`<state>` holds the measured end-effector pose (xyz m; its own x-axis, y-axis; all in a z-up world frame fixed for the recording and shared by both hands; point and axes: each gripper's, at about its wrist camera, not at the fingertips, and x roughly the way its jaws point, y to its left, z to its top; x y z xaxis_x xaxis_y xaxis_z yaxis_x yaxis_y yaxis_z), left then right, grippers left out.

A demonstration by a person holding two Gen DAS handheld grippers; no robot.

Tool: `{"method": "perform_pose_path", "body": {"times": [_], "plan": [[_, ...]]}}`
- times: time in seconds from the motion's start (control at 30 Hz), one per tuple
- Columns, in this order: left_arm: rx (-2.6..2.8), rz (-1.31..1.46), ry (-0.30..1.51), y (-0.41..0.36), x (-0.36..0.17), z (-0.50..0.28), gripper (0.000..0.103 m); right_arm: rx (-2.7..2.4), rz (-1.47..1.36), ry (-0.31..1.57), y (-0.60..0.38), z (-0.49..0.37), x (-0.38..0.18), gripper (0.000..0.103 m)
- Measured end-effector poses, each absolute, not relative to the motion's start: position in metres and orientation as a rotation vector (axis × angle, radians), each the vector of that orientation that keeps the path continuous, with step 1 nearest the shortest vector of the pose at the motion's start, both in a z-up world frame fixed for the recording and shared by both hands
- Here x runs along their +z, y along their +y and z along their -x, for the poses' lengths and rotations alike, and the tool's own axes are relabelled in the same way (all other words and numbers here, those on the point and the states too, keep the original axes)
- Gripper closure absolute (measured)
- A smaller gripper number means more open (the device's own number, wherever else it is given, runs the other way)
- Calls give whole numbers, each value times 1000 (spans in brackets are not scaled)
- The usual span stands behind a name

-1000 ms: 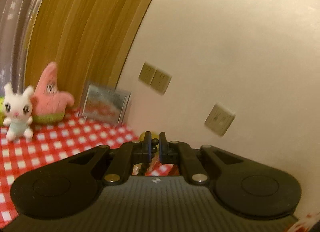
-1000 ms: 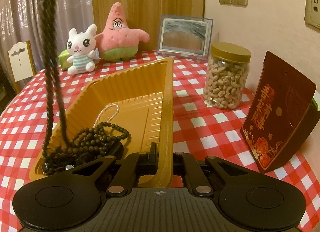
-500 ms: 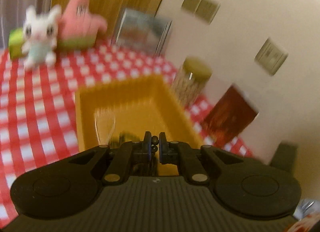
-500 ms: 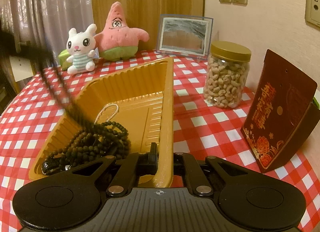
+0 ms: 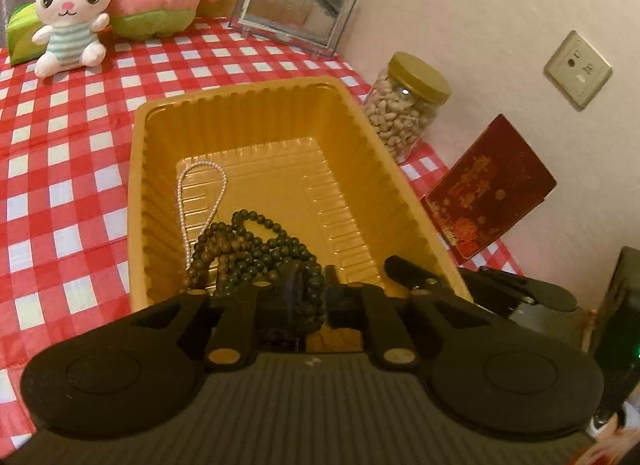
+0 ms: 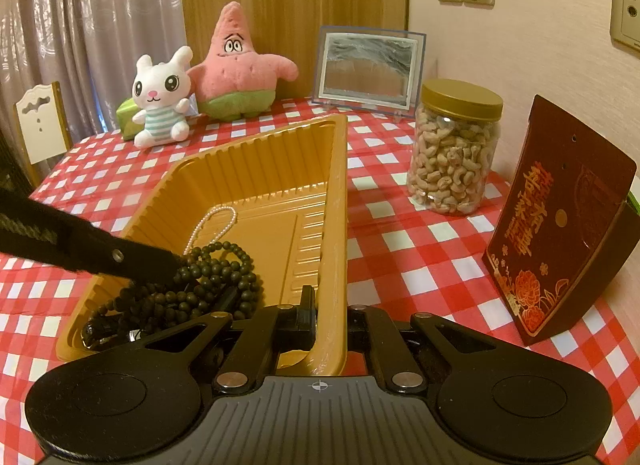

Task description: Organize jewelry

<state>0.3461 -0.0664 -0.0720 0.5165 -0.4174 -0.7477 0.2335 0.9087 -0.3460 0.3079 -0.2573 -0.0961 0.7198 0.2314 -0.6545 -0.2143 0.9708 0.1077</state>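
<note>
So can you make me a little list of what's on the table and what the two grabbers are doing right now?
tray: gold plastic tray on the red checked tablecloth
in the tray: dark bead strands, thin pearl strand
left gripper: jaws opening, dark beads between them, low over the tray
right gripper: shut on the tray's near rim
toys: white bunny, pink starfish
also there: nut jar, picture frame, red box

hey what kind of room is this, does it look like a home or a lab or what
Most likely a home, perhaps a dining corner. A red checked tablecloth covers the table, plush toys and a picture frame sit at the back, and a curtain hangs behind.
</note>
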Motion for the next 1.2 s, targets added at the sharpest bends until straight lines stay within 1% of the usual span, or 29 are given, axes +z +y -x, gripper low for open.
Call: {"method": "perform_pose_path", "body": {"times": [0.03, 0.1, 0.33, 0.37, 0.4, 0.53, 0.73, 0.83, 0.9, 0.93, 1.0, 1.07, 1.13, 1.2], "plan": [[-387, 213, 954, -66, -73, -347, 78, 246, -25, 727, -257, -308, -96, 98], [-374, 217, 952, -64, -72, -347, 66, 246, -25, 727, -258, -308, -96, 98], [-333, 214, 901, -57, -57, -345, 47, 247, -23, 728, -258, -310, -97, 98], [-320, 211, 890, -55, -54, -344, 42, 248, -21, 730, -257, -310, -98, 98], [-304, 204, 879, -53, -52, -342, 40, 249, -19, 732, -257, -312, -99, 98], [-227, 157, 860, -44, -48, -335, 40, 262, -20, 734, -259, -320, -104, 98], [-117, 138, 853, -27, -49, -320, 38, 266, -131, 781, -273, -337, -118, 98], [-72, 137, 844, -20, -47, -309, 36, 279, -187, 808, -283, -343, -124, 98], [-44, 132, 836, -17, -46, -301, 32, 315, -192, 801, -288, -343, -125, 98], [-31, 129, 831, -16, -45, -297, 31, 335, -194, 799, -290, -343, -125, 96], [-6, 121, 823, -15, -44, -289, 26, 365, -208, 798, -293, -343, -125, 79], [15, 112, 818, -15, -43, -280, 23, 367, -235, 733, -299, -337, -121, 36], [37, 107, 815, -15, -43, -271, 22, 373, -213, 654, -301, -331, -112, 24], [53, 102, 814, -14, -43, -262, 21, 367, -170, 643, -300, -329, -106, 24]]}}
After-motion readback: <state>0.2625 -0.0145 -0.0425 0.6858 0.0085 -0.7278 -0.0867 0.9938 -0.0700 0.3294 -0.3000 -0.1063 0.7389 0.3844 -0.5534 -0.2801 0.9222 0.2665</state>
